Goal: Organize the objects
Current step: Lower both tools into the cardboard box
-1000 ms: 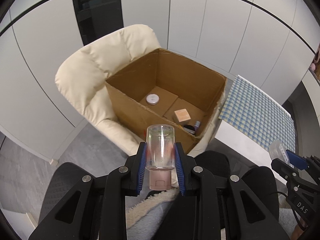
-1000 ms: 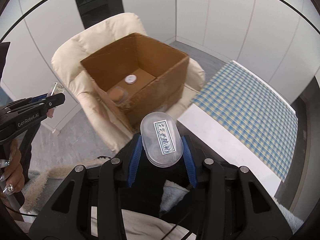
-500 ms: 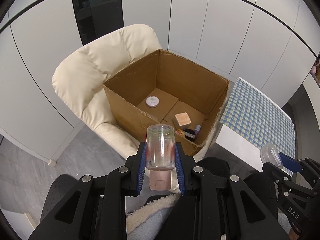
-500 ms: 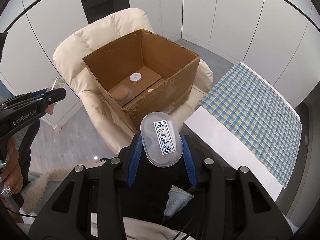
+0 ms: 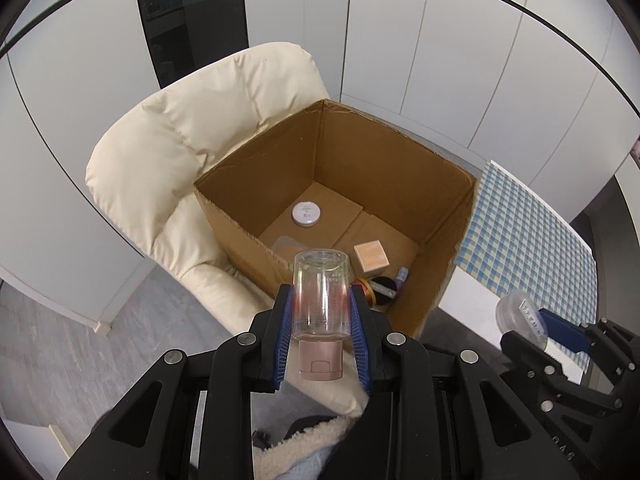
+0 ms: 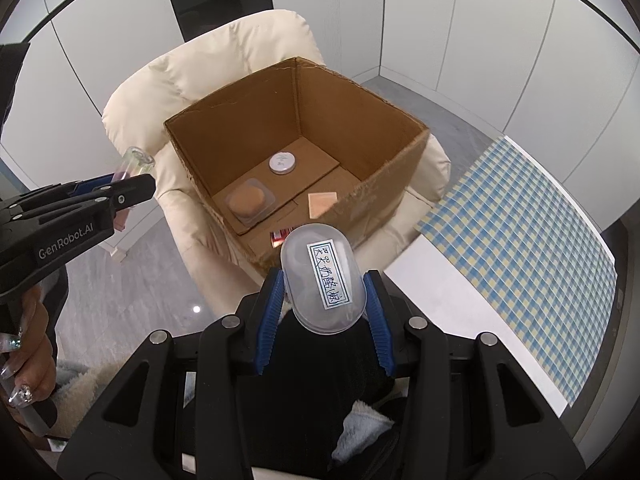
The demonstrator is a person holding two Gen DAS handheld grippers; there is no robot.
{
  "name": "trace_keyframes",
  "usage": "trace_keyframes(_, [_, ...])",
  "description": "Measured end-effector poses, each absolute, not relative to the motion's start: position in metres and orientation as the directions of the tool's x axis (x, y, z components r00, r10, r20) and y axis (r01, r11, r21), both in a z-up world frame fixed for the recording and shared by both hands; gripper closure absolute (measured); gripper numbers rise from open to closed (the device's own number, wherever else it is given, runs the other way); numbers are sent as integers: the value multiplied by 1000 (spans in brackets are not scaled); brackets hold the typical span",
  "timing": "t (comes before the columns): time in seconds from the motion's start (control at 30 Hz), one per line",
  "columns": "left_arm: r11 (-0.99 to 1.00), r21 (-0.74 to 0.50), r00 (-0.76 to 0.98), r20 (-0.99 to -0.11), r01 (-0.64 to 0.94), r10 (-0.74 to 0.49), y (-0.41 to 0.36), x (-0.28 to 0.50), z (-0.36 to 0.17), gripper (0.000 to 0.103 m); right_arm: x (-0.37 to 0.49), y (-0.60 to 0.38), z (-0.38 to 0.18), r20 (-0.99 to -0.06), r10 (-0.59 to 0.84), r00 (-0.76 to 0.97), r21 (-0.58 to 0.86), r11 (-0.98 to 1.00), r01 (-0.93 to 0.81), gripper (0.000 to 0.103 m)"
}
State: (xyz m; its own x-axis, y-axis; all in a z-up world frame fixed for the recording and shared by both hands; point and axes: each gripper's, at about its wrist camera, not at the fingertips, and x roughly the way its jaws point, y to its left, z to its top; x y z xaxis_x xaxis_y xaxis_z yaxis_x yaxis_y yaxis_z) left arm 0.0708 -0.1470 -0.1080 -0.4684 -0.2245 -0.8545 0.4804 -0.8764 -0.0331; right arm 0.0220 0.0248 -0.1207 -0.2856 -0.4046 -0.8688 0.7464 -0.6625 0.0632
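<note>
Here an open cardboard box (image 5: 400, 168) sits on a cream armchair (image 5: 208, 128), with a checked tablecloth (image 6: 532, 216) just beside the box. Inside the box lie a white round jar (image 5: 306, 213), a peach carton (image 5: 372, 257) and a cased sponge puff (image 6: 249, 200). The box's near wall stands between both grippers and its floor. The left gripper (image 5: 320, 320) is clamped on an inverted glass bottle (image 5: 320, 296); the right gripper (image 6: 324, 292) squeezes a labelled clear plastic container (image 6: 322, 280).
</note>
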Motion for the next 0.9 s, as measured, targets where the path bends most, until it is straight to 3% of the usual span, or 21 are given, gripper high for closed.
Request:
trace_keyframes(0.4, [-866,34,-430,-858,498,-281,-198,15,-98,76,-26,-31,-137,-875,-412,-255,72,-630,773,60])
trace_keyframes(0.53, [-871,-26,-422,-882,491,-212,-224,-12,-114,76,-44,-52,-140,-872,-412,-263,62,-627,776,60])
trace_keyframes(0.9, [-883,-46,-395,-904,466,-162,-253,-44,-168,76,-84,-107,-180,-893,-346,-288,10,-654,756,60])
